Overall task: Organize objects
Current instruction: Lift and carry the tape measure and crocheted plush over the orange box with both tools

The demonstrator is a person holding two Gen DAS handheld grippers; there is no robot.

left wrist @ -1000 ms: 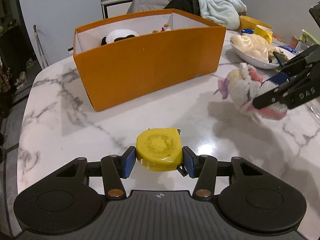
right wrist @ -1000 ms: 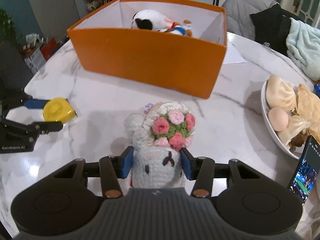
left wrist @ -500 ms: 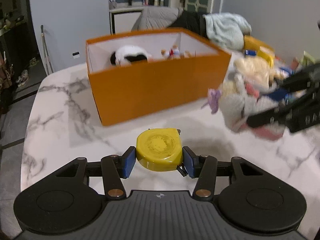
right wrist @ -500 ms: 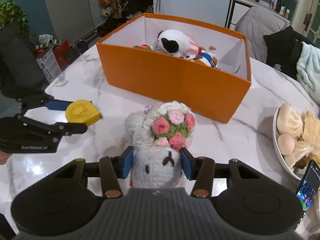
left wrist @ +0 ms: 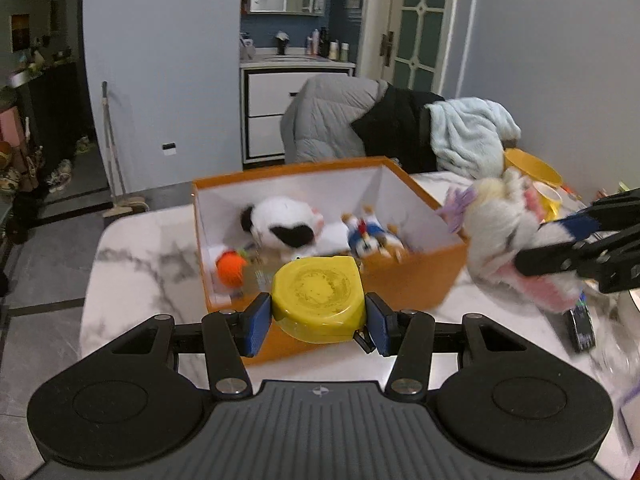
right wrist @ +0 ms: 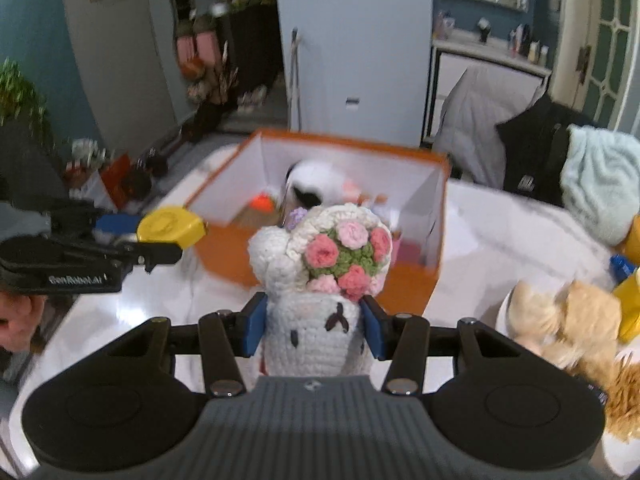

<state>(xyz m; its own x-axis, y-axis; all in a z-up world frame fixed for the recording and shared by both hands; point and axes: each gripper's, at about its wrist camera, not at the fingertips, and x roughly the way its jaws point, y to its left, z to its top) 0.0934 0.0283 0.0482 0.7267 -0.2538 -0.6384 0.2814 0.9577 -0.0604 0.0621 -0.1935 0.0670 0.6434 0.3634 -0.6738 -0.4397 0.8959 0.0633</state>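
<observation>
With the left tongs [left wrist: 319, 322] clenched on the yellow tape measure [left wrist: 318, 302] and the right tongs [right wrist: 313, 327] on the crochet bunny [right wrist: 320, 280], both hung before the orange box [left wrist: 404, 280] near the counter's [left wrist: 132, 248] far edge and were best let go only once past its rim.

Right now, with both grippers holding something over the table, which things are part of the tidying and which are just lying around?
Part of the job:
- yellow tape measure, held in the left gripper
- crochet bunny, held in the right gripper
- orange box with toys already inside

Just lying about:
- plate of food
- phone
- blue towel
</observation>
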